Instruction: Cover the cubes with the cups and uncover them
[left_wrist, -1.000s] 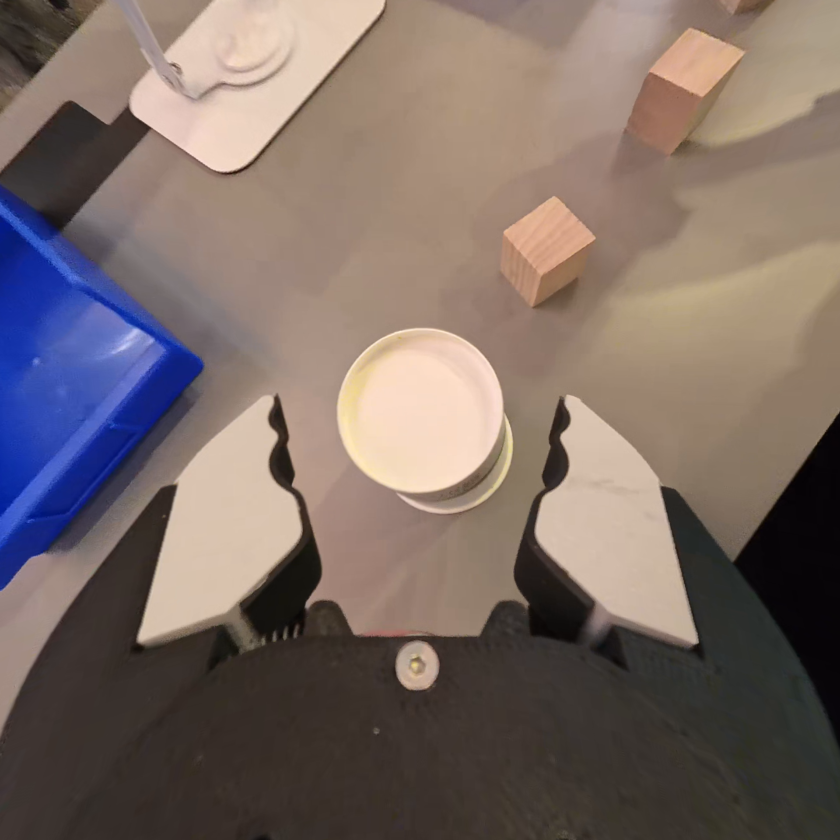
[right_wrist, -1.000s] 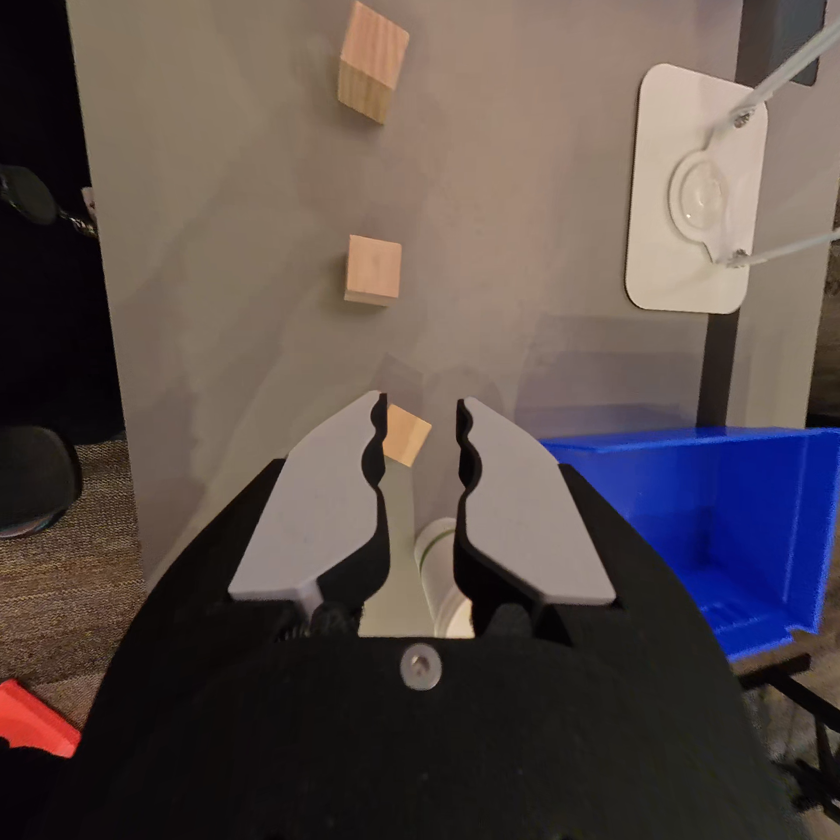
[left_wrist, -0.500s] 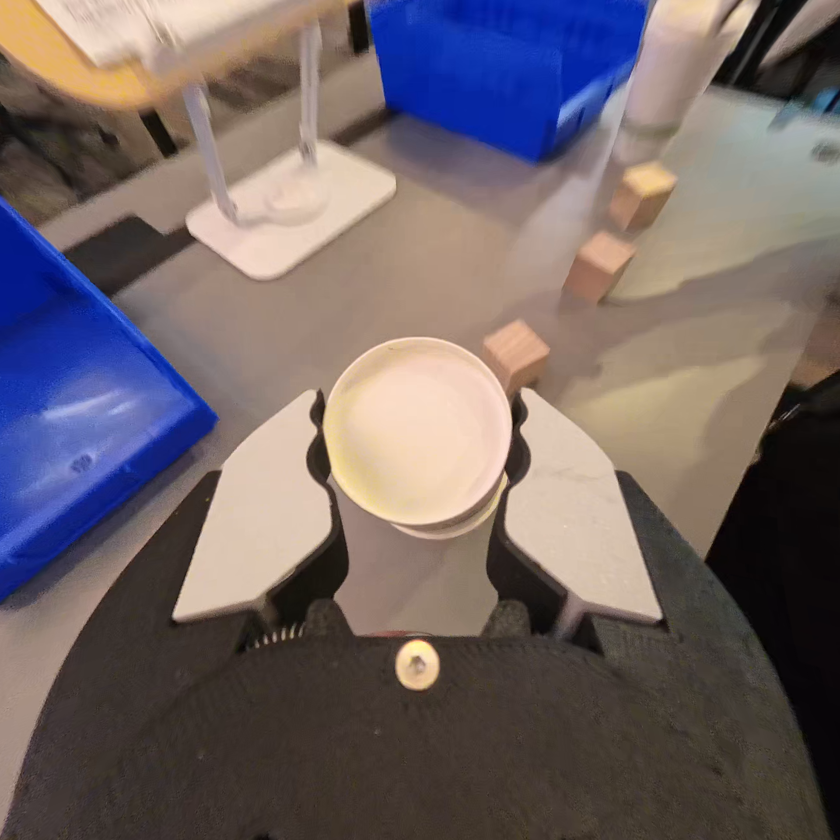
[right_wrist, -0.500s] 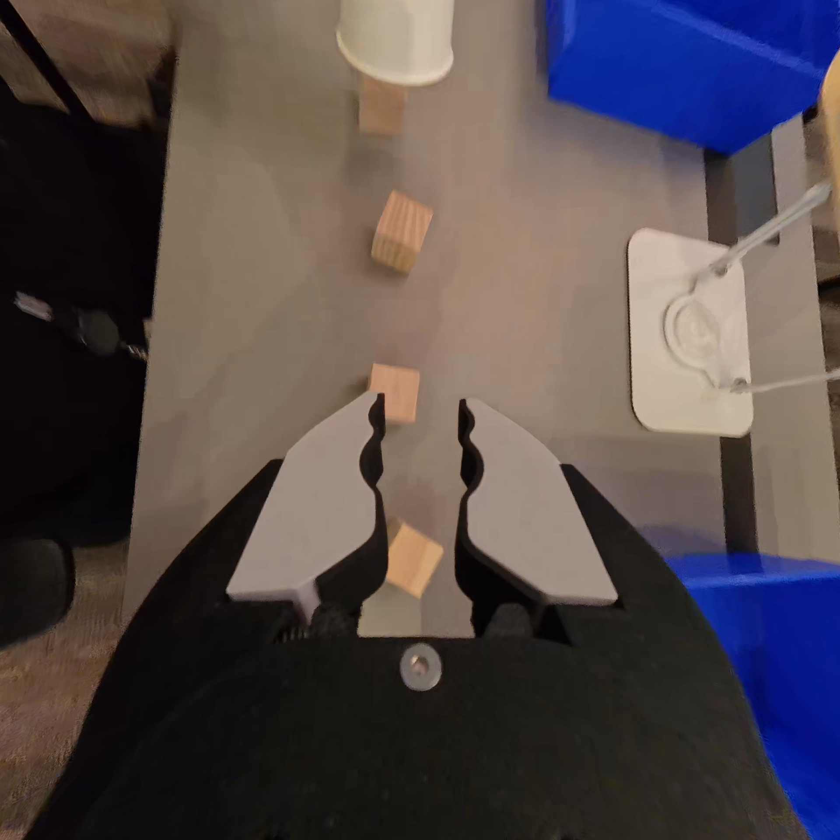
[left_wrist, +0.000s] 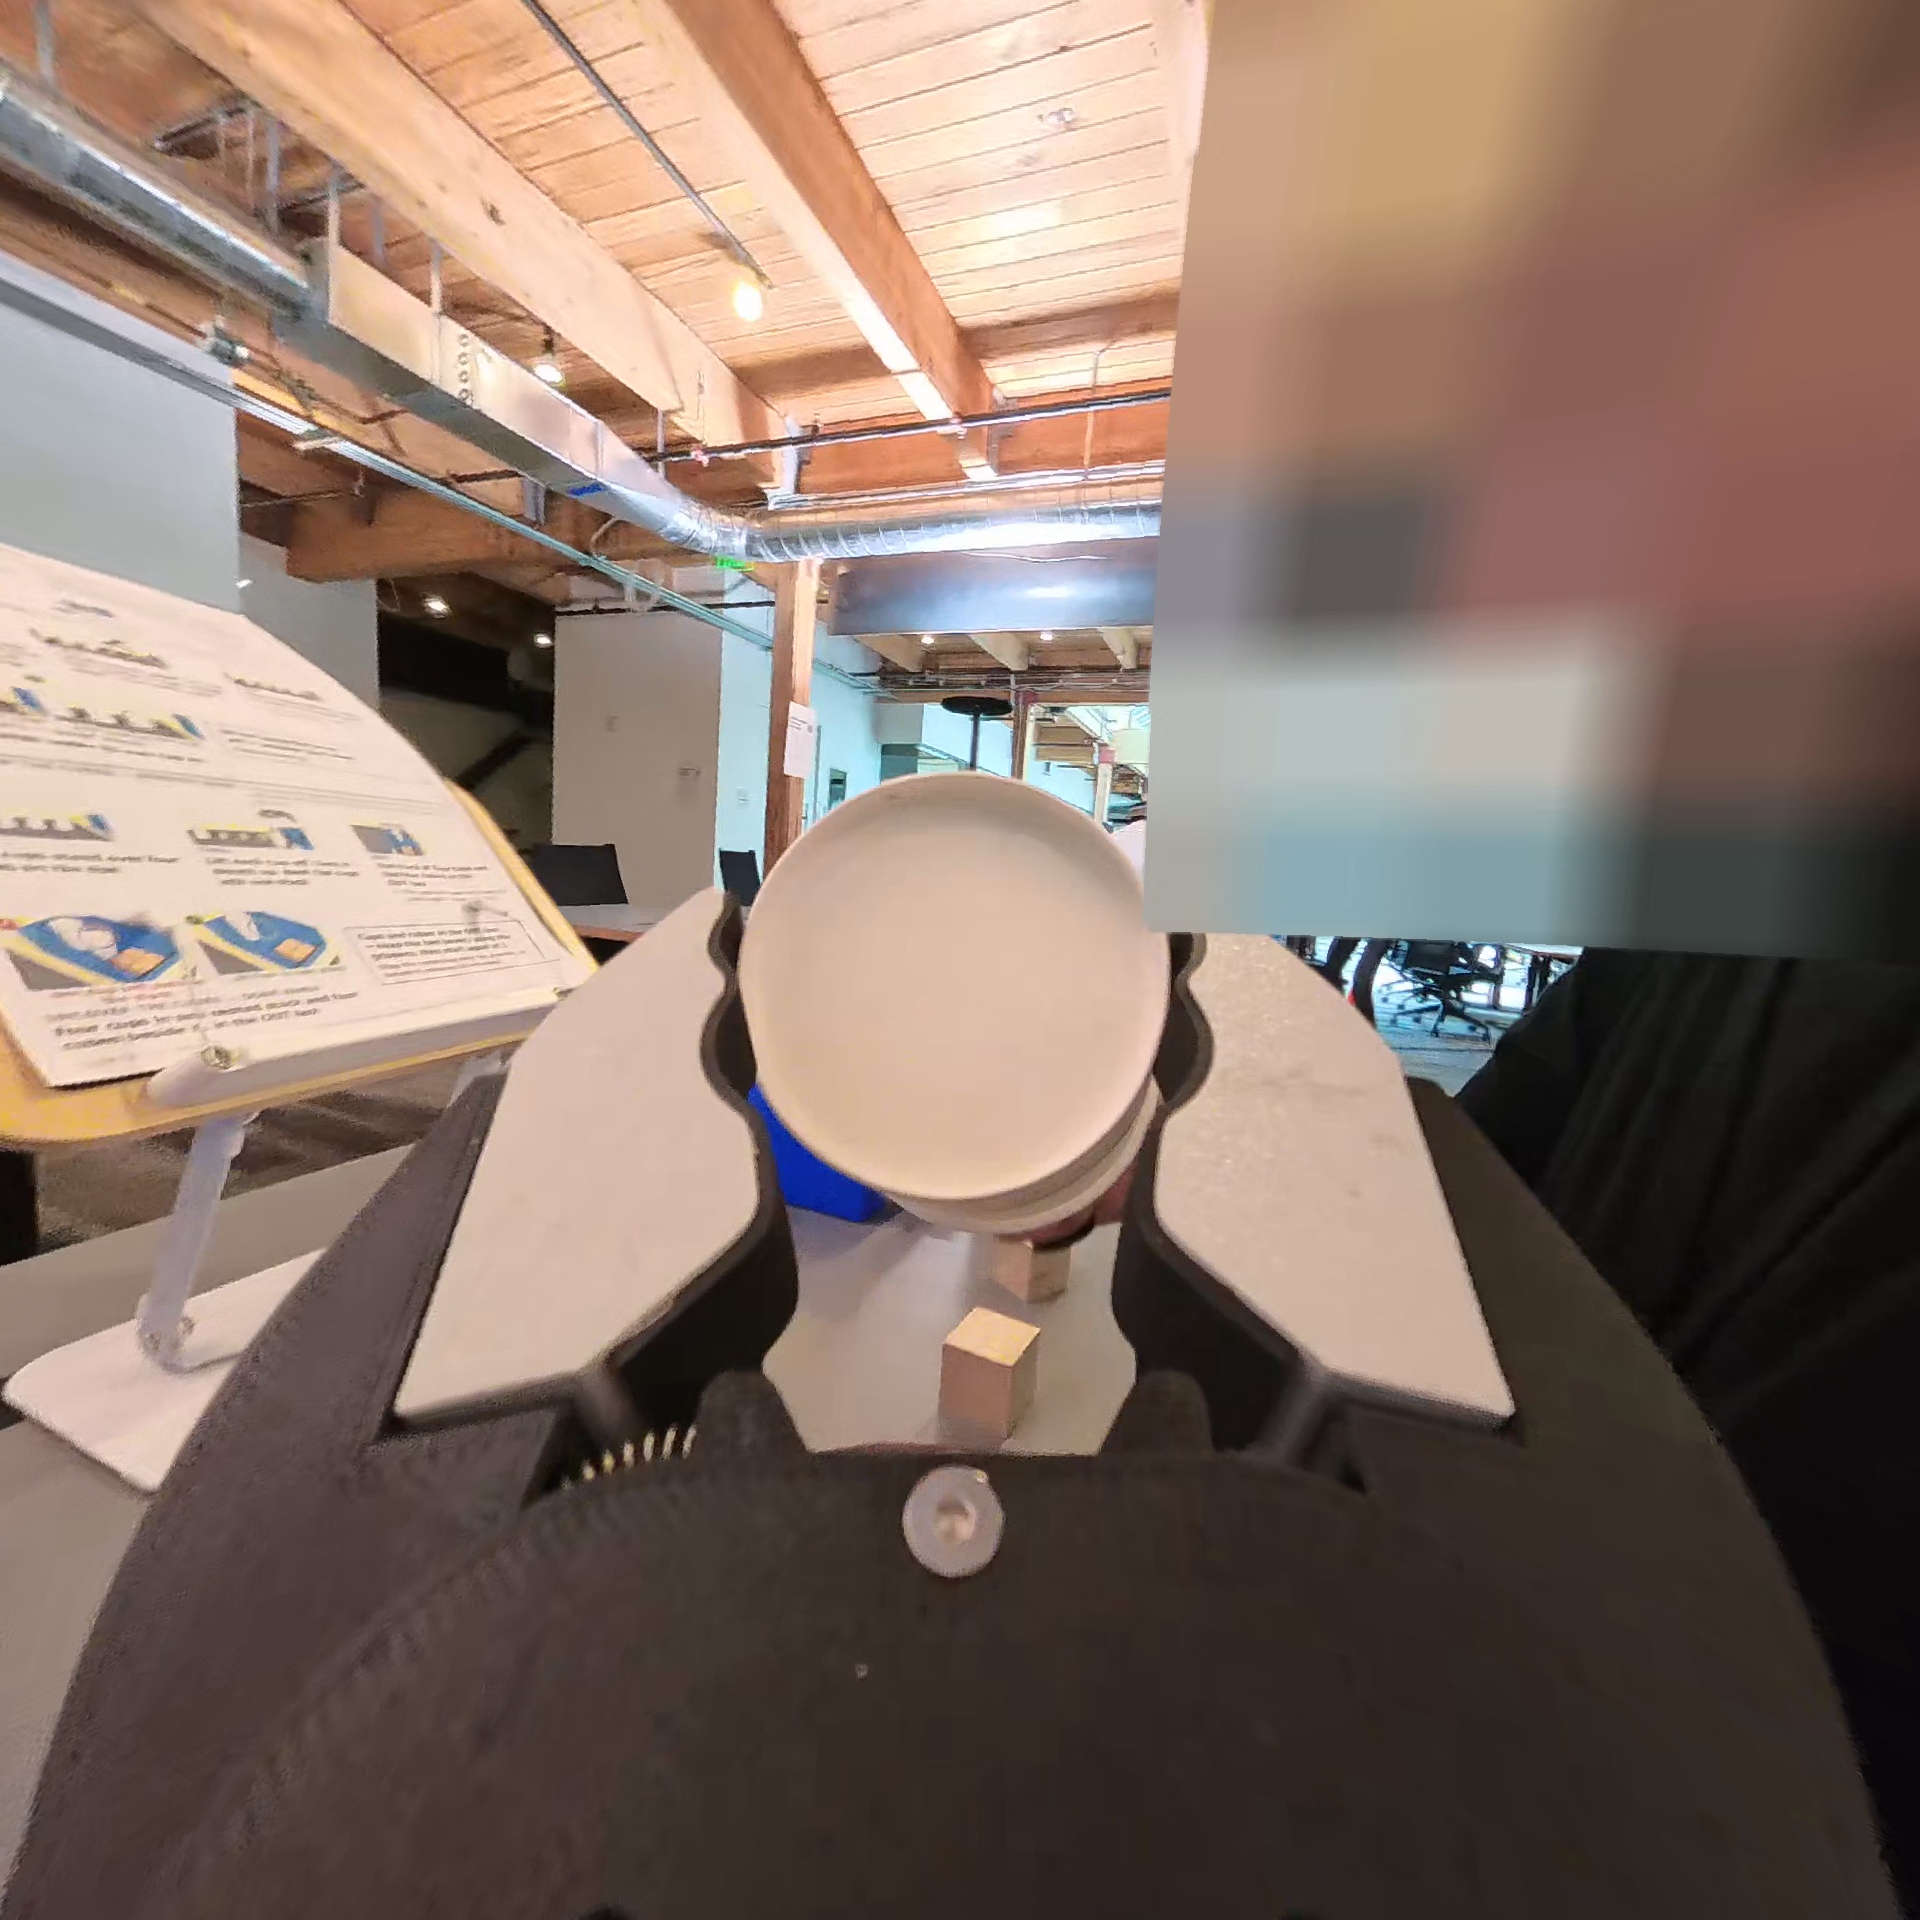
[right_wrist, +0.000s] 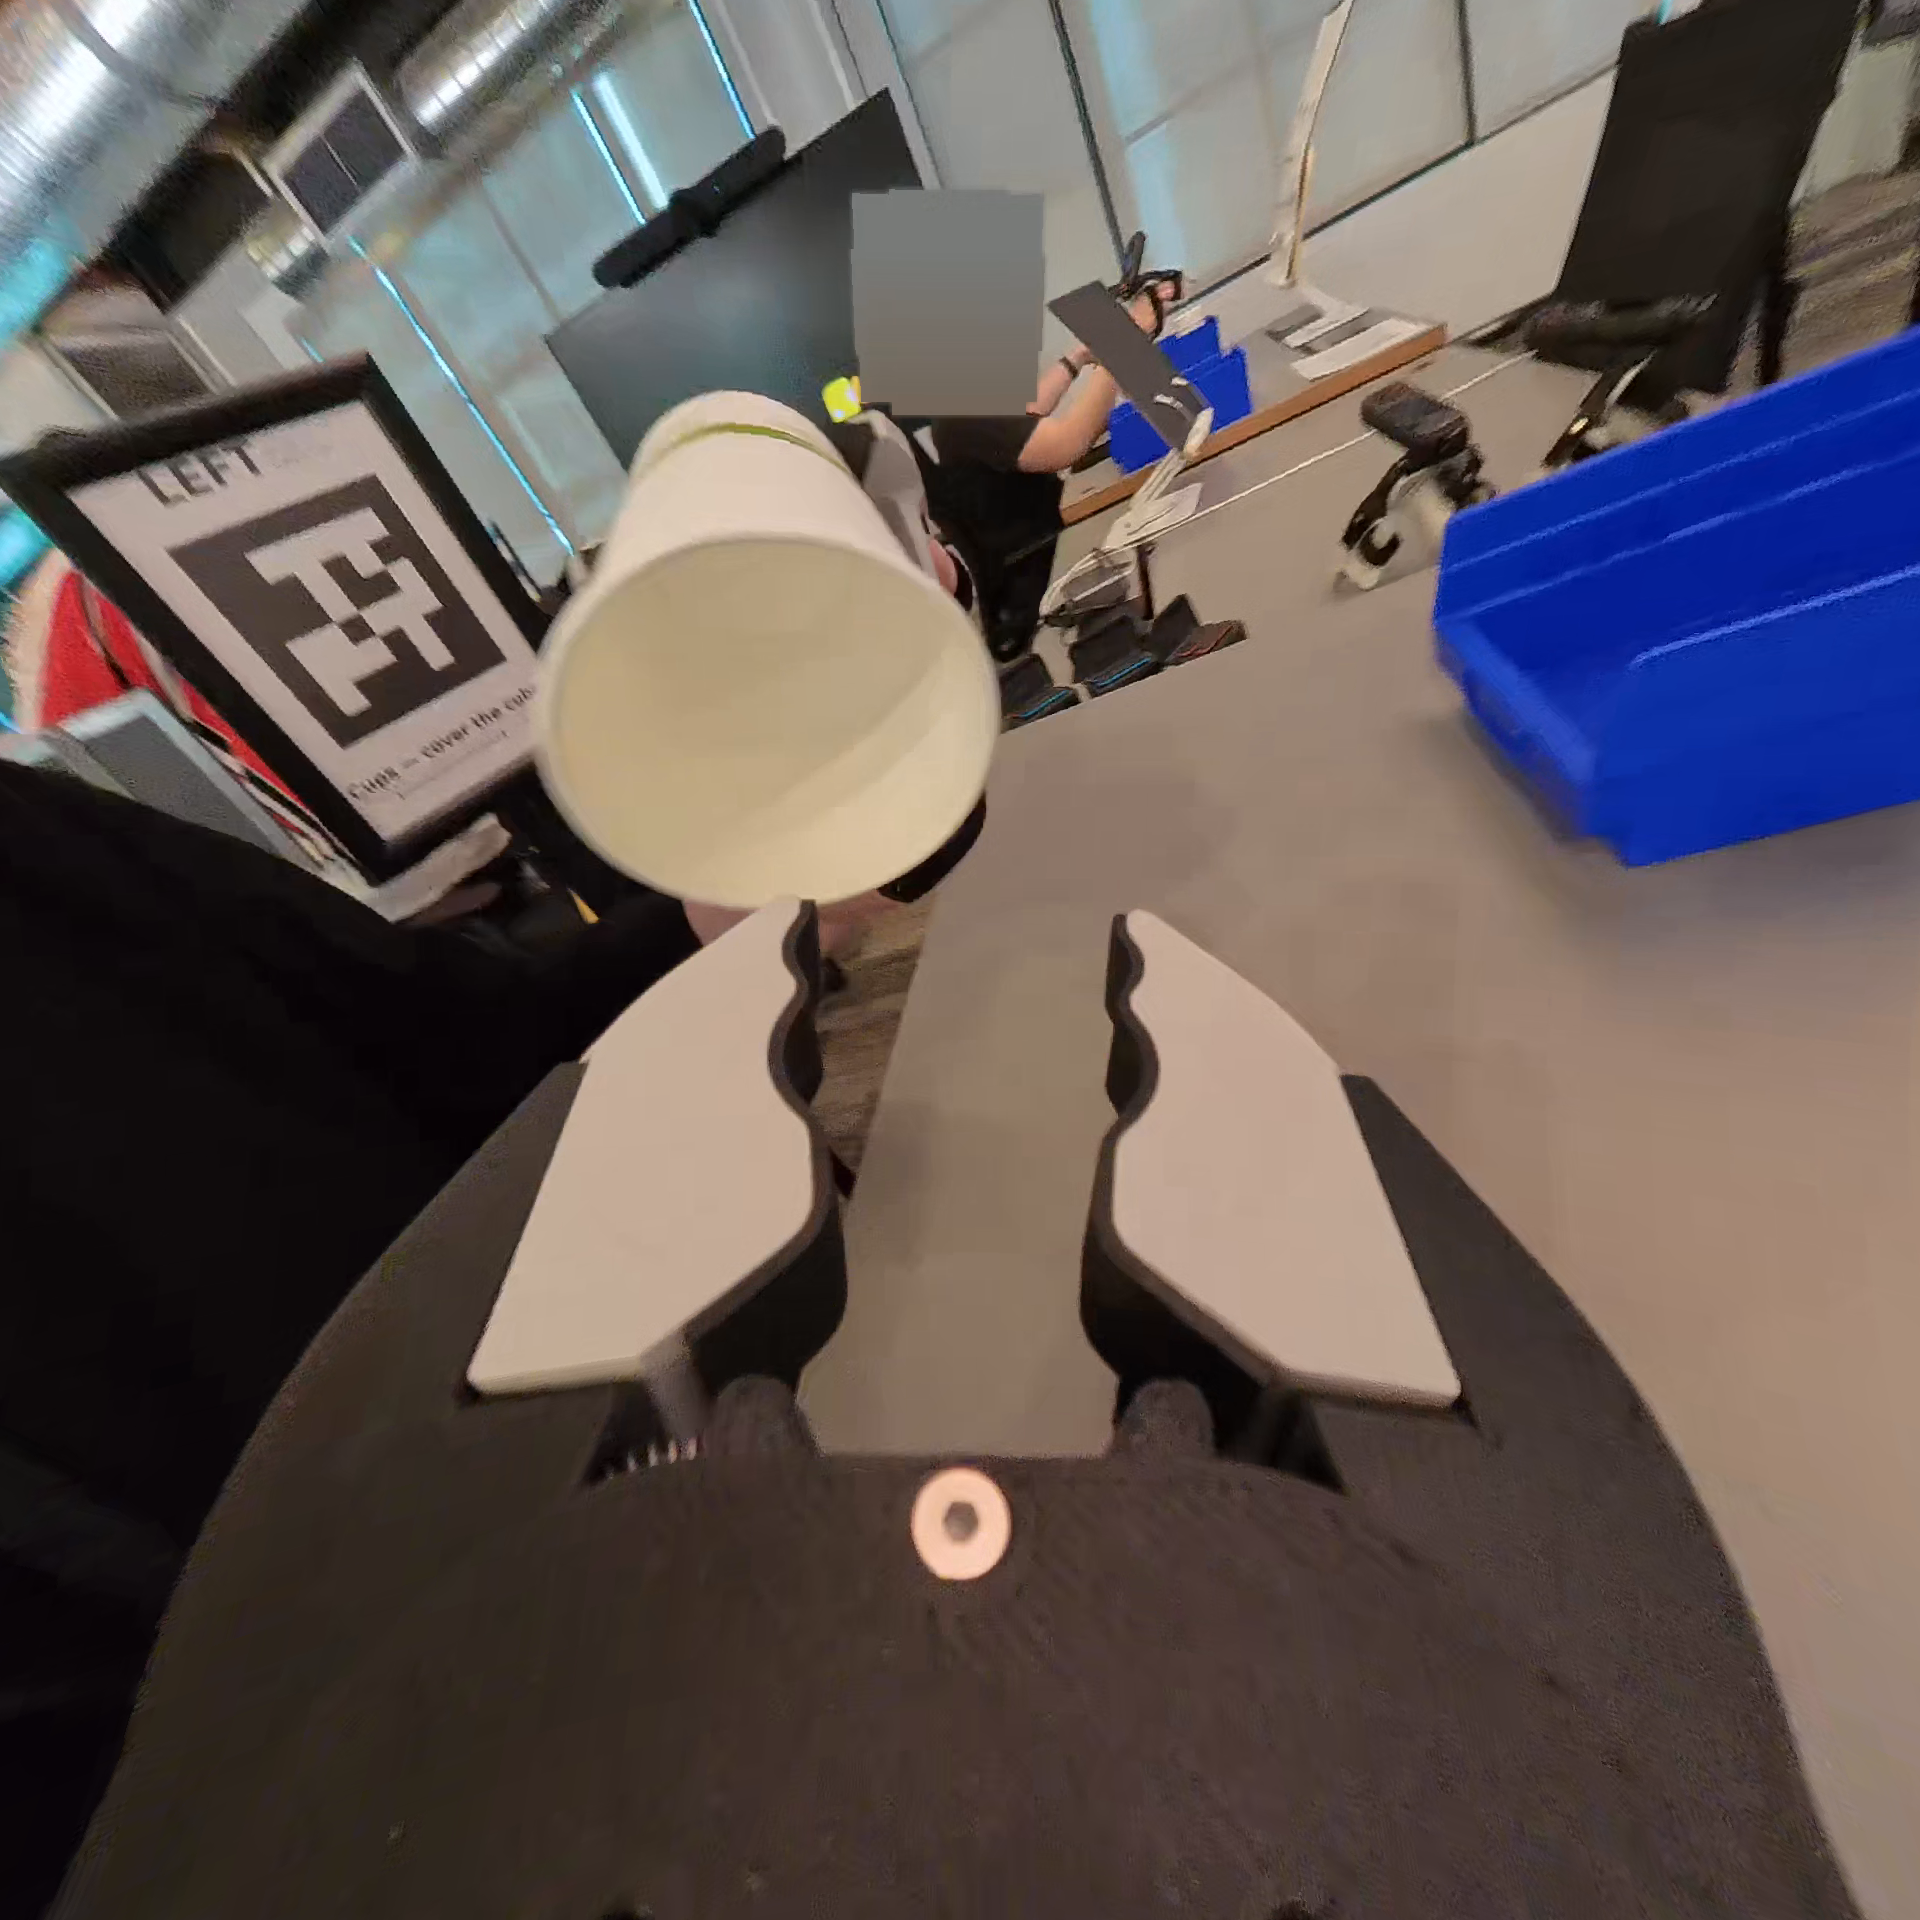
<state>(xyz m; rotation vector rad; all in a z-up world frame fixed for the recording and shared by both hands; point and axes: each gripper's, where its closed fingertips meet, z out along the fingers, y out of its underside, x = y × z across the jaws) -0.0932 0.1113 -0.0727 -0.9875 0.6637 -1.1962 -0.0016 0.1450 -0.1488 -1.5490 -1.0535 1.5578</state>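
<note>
Left gripper (left_wrist: 951, 1049) clamps a white paper cup (left_wrist: 951, 1013) mid-frame above 2 wooden cubes (left_wrist: 987, 1377); right gripper (right_wrist: 961, 1003) gapes narrowly, empty, over bare grey table (right_wrist: 1455, 1039).

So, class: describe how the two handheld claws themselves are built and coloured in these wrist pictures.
Both match. The left claw and right claw each have a broad, rounded black body with a rough printed texture and a silver screw set in the middle near the fingers. Two flat pale grey fingers taper forward, edged inside with wavy black pads. A small coiled spring shows at the left finger's base. No cables are visible.
</note>
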